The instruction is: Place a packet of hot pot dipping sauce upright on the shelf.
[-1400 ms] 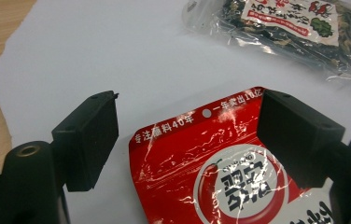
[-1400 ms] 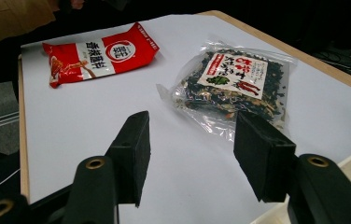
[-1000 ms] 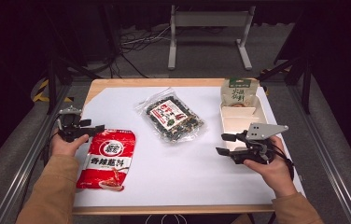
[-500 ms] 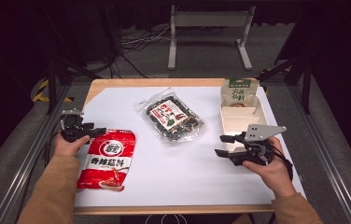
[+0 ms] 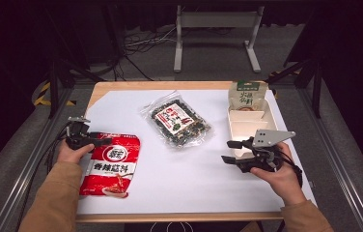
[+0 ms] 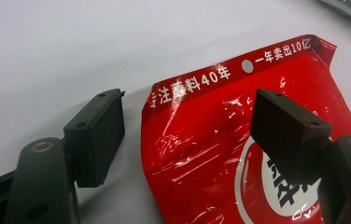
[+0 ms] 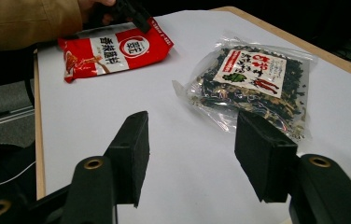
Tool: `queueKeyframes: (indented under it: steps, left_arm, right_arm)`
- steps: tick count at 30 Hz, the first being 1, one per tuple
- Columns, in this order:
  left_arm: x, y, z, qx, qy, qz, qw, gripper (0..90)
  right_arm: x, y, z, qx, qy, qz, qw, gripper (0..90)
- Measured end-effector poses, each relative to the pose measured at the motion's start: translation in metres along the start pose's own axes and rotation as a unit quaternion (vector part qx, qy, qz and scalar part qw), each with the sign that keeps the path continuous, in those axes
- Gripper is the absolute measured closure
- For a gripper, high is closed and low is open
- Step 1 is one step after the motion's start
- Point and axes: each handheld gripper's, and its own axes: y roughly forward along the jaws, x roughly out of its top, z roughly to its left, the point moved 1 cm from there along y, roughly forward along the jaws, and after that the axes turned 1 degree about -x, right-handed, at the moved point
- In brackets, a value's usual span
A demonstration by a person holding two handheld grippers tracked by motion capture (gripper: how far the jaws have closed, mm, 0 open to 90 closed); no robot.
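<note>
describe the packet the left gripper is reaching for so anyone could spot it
On the white table, look at the near left corner, beside the left gripper. The red sauce packet lies flat there, the one red pack, unlike the clear seaweed bag mid-table.

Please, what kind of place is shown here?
Probably a recording studio or lab, not a home: a table under white sheet, dark surroundings, a metal stand and floor cables behind. Food packets lie staged, like the red packet.
</note>
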Motion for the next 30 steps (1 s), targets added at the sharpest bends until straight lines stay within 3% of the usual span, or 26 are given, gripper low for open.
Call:
queueKeyframes:
  steps: [5,9,12,13,17,30]
  left_arm:
    - [0.000,-0.001,-0.004,-0.002,0.009,0.013,0.9999,33.7]
    - [0.001,-0.003,-0.009,0.043,0.025,0.036,0.9981,56.3]
    - [0.000,-0.004,-0.009,0.049,0.023,0.038,0.9978,64.2]
    - [0.000,-0.005,-0.009,0.056,0.023,0.040,0.9974,70.6]
    - [0.001,-0.008,-0.010,0.052,0.027,0.040,0.9975,89.2]
    - [0.004,-0.024,-0.021,0.059,0.042,0.018,0.9972,90.0]
  right_arm:
    - [0.000,0.001,0.001,0.003,-0.001,0.001,1.0000,44.2]
    - [0.000,0.001,0.001,0.003,-0.001,0.001,1.0000,44.1]
    - [0.000,0.002,0.001,0.003,-0.002,0.002,1.0000,44.1]
    - [0.000,0.002,0.001,0.003,-0.002,0.003,1.0000,44.1]
    - [-0.001,0.002,0.000,0.001,0.000,0.003,1.0000,44.1]
    - [-0.002,0.002,-0.002,-0.002,0.001,0.001,1.0000,44.3]
